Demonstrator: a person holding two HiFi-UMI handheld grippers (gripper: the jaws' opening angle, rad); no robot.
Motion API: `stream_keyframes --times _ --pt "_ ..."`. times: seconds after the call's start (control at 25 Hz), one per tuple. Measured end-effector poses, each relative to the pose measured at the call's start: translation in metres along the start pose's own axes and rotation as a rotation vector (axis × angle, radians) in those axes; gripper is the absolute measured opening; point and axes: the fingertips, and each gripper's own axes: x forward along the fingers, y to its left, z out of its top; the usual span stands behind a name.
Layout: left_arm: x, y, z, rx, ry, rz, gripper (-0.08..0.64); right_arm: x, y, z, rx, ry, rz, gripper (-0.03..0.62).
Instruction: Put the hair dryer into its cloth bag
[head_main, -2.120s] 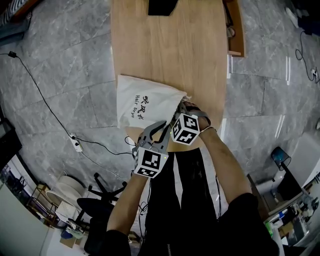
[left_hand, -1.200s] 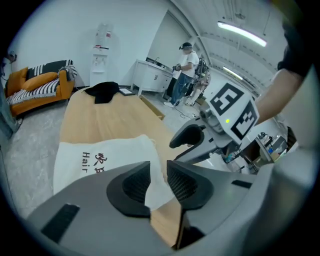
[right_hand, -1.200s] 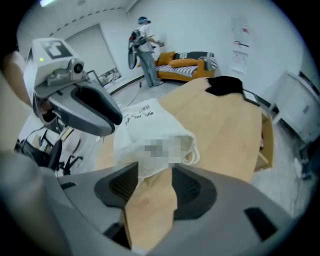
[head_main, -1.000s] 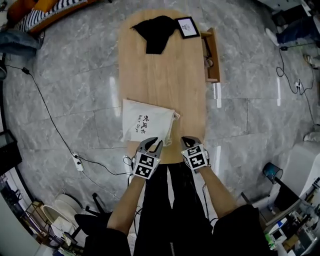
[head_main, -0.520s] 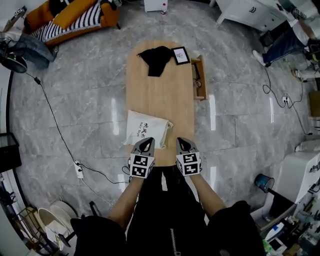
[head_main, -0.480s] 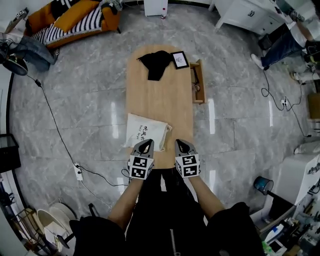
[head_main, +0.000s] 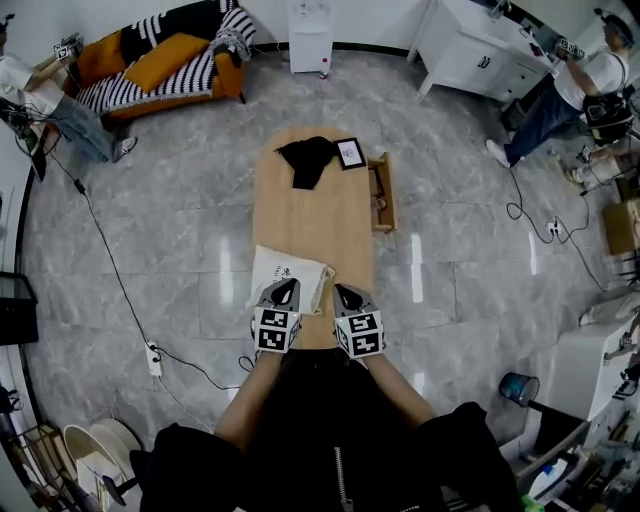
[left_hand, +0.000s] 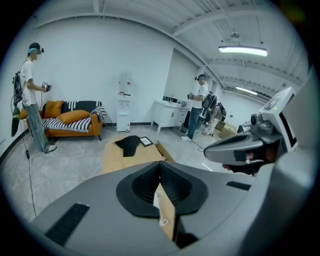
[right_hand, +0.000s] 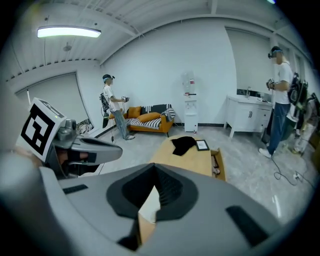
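Left gripper (head_main: 284, 291) and right gripper (head_main: 346, 294) hang closed (both empty) mid-frame. White printed cloth bag (head_main: 287, 263) lies just above them on the long wooden table (head_main: 316, 212).

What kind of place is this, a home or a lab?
Likely a lab or studio staged like a living room: a striped sofa, a water dispenser and a white cabinet around a long wooden table.

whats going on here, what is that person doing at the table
A person stands at the near end of a long light wooden table, holding the left hand-held gripper and the right hand-held gripper side by side above its edge. Both are shut with nothing in them. A white cloth bag with black lettering lies flat on the table just beyond the left one. No hair dryer is in sight, so it may be inside the bag.
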Motion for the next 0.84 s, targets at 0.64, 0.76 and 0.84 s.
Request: stream_keyframes --times 0.64,0.76,0.84 --pt "-0.010 0.018 0.004 -0.043 -0.038 0.068 0.014 0.014 0.015 0.023 -0.034 -0.029 0.042 0.008" --pt "-0.011 0.028 0.009 -0.038 -0.041 0.075 0.012 0.018 0.022 0.032 -0.037 -0.037 0.045 0.008" --pt "-0.013 0.035 0.010 -0.038 -0.043 0.080 0.014 0.021 0.027 0.036 -0.039 -0.041 0.047 0.008"
